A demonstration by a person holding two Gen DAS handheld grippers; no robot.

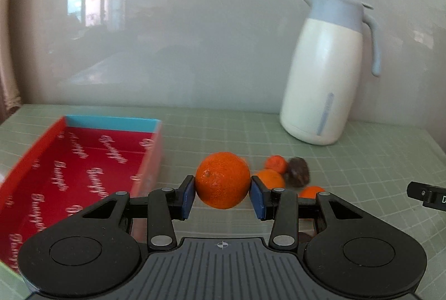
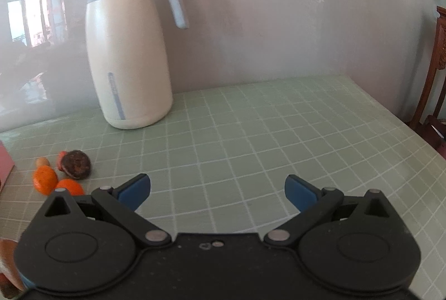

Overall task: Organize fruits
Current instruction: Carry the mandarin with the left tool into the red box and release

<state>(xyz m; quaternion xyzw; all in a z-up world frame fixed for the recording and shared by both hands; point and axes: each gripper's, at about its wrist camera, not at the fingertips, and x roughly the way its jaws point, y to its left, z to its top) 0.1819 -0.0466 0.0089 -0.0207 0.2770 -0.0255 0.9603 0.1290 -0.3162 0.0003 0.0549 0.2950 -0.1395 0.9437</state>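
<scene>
My left gripper (image 1: pixel 222 195) is shut on a round orange (image 1: pixel 222 183), its blue pads pressed on both sides, and the fruit hangs above the mat. Left of it lies an open red box (image 1: pixel 83 169) with a blue far wall and nothing inside. Behind the held orange, small oranges (image 1: pixel 276 163) and a dark brown fruit (image 1: pixel 298 171) rest on the mat. In the right wrist view, my right gripper (image 2: pixel 217 190) stands open over bare mat, with the oranges (image 2: pixel 45 179) and the dark fruit (image 2: pixel 76 164) to its left.
A tall white jug (image 1: pixel 326 71) with a pale blue lid and handle stands at the back by the wall, also the jug (image 2: pixel 128 49) in the right wrist view. The green gridded mat (image 2: pixel 278 133) runs to a table edge at the right, with a wooden chair (image 2: pixel 434 77) beyond.
</scene>
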